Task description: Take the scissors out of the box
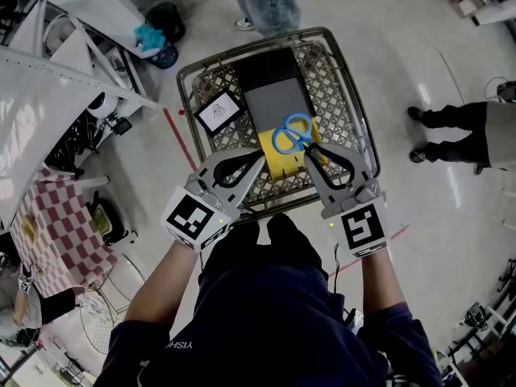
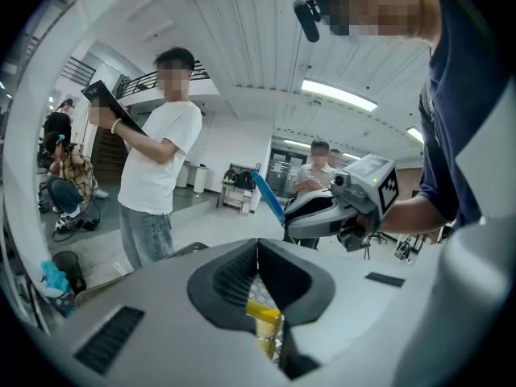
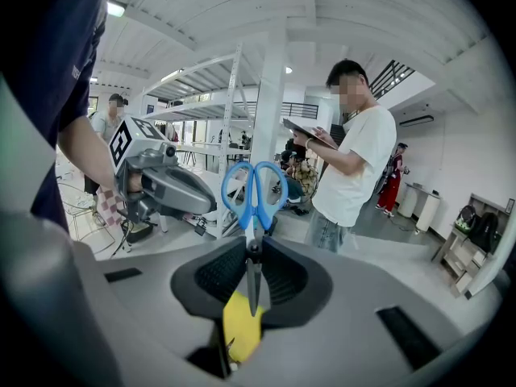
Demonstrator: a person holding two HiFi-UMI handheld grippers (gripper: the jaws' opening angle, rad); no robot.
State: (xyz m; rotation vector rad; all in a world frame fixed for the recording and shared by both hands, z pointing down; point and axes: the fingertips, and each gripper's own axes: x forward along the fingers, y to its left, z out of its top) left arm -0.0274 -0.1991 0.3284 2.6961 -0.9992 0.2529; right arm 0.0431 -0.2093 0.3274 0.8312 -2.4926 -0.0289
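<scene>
In the head view, the blue-handled scissors (image 1: 295,134) are clear of the yellow box (image 1: 274,163) and held just above it, inside the wire mesh basket (image 1: 187,95) on the floor. The right gripper (image 1: 316,153) holds them by the blades. The left gripper (image 1: 256,162) waits just to the left, near the basket's near rim. The scissors' long axis runs from near right to far left, with the handle loops pointing away from the person.

In the left gripper view, the left gripper's fingers (image 2: 242,268) are pressed together at the tips and hold nothing.

In the right gripper view, the right gripper's fingers (image 3: 222,272) pinch the closed blades, and the handles stand out beyond them along the gripper's own line.

The lift-out looks nearly done. The next move calls for carrying the scissors up and over the basket rim without loosening the pinch.
</scene>
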